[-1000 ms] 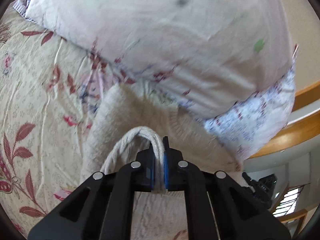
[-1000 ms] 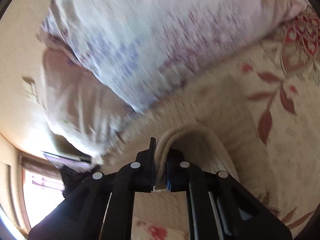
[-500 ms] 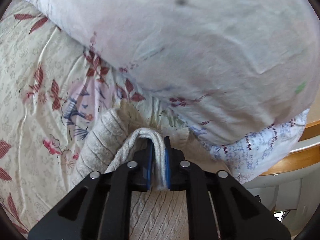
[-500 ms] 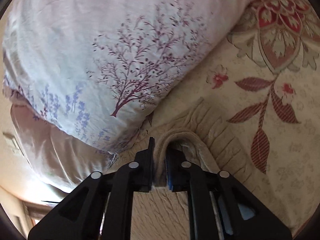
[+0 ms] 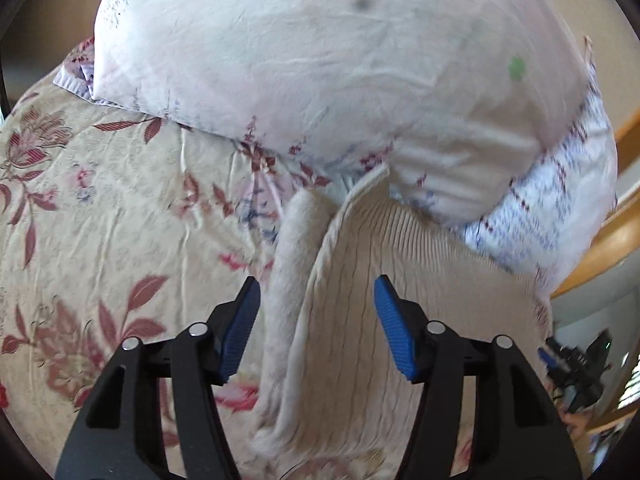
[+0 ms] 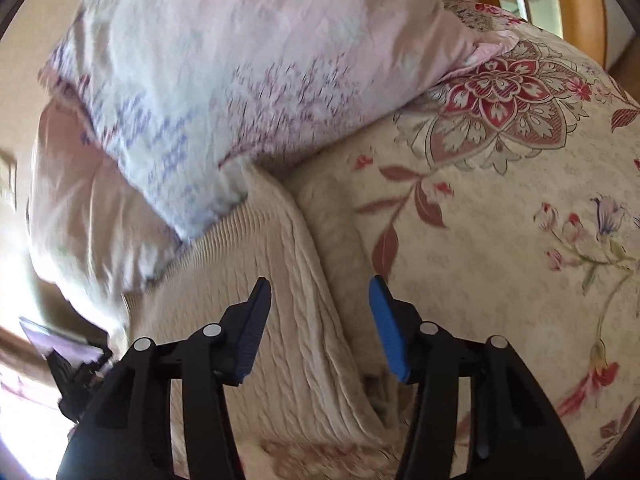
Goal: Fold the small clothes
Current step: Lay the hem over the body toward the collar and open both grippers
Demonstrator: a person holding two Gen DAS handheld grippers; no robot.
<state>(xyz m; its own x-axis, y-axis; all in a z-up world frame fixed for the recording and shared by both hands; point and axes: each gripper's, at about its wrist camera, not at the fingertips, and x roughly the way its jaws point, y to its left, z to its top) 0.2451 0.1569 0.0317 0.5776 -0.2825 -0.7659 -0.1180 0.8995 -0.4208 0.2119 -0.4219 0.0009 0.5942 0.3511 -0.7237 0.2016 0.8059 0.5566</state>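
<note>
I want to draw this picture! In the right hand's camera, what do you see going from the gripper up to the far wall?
Right gripper → cream knitted sweater → flowery pillow → beige wall.

You have a pale pink pillow [image 5: 320, 60] filling the top of the left wrist view, lying on a cream bedspread [image 5: 100, 208] printed with red leaves and flowers. At the right edge, a second pillow [image 5: 552, 216] with blue and maroon print sits under it, and a wooden bed frame [image 5: 608, 240] shows beyond.
</note>
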